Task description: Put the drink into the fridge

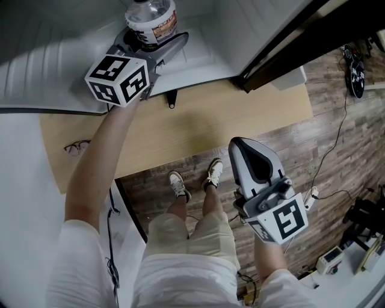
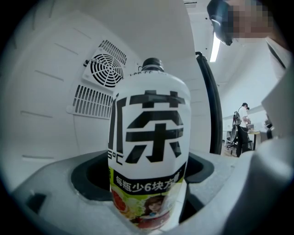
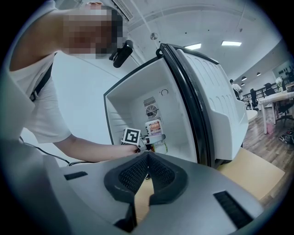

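The drink (image 1: 150, 18) is a clear bottle with a white label in bold black print and a dark cap (image 2: 151, 63). It stands upright inside the open white fridge (image 1: 204, 60), just past the opening. My left gripper (image 1: 153, 37) reaches in with one jaw on each side of the bottle (image 2: 149, 151), pressed against the label. The right gripper view shows the left gripper (image 3: 154, 136) with the bottle (image 3: 154, 127) under the fan vent (image 3: 150, 110). My right gripper (image 1: 240, 144) hangs outside, low at the right, jaws together and empty (image 3: 147, 158).
The fridge door (image 3: 216, 105) stands open to the right. The fridge sits on a light wooden board (image 1: 198, 126). A pair of glasses (image 1: 76, 146) lies at its left end. Cables (image 1: 337, 150) trail over the plank floor. My own shoes (image 1: 192, 180) are below.
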A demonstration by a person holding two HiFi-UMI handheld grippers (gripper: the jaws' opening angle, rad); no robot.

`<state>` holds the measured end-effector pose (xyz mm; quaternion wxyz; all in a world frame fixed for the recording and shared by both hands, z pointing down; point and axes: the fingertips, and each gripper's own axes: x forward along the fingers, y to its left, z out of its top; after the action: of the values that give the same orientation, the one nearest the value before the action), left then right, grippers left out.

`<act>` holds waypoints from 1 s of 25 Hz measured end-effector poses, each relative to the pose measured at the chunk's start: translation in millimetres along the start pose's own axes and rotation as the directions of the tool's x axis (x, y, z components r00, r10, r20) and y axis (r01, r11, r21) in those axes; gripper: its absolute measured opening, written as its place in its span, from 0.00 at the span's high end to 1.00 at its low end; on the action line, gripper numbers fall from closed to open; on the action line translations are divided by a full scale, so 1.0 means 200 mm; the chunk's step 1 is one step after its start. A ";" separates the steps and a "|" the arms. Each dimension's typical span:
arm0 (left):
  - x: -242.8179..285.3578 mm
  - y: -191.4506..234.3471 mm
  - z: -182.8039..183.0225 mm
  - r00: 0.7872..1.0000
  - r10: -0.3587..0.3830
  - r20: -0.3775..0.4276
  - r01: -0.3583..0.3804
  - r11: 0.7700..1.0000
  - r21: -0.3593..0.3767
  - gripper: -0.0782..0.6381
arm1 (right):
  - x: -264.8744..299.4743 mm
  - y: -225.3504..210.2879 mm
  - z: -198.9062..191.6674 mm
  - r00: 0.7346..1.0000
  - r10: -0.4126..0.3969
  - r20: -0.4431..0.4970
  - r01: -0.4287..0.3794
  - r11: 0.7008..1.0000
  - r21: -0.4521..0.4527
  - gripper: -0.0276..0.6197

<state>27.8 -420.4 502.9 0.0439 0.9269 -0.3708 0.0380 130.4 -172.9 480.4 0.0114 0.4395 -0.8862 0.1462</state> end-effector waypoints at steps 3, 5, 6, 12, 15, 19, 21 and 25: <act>0.01 0.01 0.00 1.000 -0.007 0.003 0.007 1.000 -0.030 0.27 | -0.01 0.00 0.00 1.000 0.000 -0.002 0.000 1.000 -0.002 0.95; 0.01 0.03 -0.01 1.000 0.002 0.006 -0.001 0.998 -0.055 0.20 | -0.03 0.01 0.00 1.000 -0.001 -0.005 0.001 1.000 0.001 0.95; 0.00 0.03 -0.01 1.000 0.007 0.005 -0.007 0.998 -0.058 0.20 | -0.04 0.01 0.00 1.000 -0.003 -0.006 0.003 1.000 0.003 0.95; -0.08 0.01 -0.01 1.000 0.026 -0.002 -0.026 1.000 -0.017 0.19 | -0.08 -0.03 -0.03 1.000 -0.021 -0.007 0.021 0.999 0.027 0.95; -0.12 -0.01 -0.01 0.999 0.032 0.003 -0.032 0.999 -0.019 0.19 | -0.10 -0.02 -0.04 1.000 -0.023 -0.012 0.023 0.999 0.038 0.95; -0.19 -0.05 -0.01 0.999 0.043 0.006 -0.043 0.999 -0.030 0.19 | -0.12 0.01 -0.06 0.999 -0.023 -0.033 0.024 0.999 0.042 0.95; -0.22 -0.07 -0.01 0.999 0.049 0.008 -0.049 0.998 -0.033 0.19 | -0.14 0.02 -0.05 0.999 -0.030 -0.037 0.032 0.999 0.042 0.95; -0.29 -0.09 -0.01 0.997 0.068 0.021 -0.066 0.995 -0.069 0.19 | -0.17 0.05 -0.03 0.999 -0.041 -0.032 0.042 0.998 0.044 0.95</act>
<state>-1.5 -366.7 496.9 0.0700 0.9123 -0.4032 0.0161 143.0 -138.6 477.7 0.0184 0.4556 -0.8731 0.1726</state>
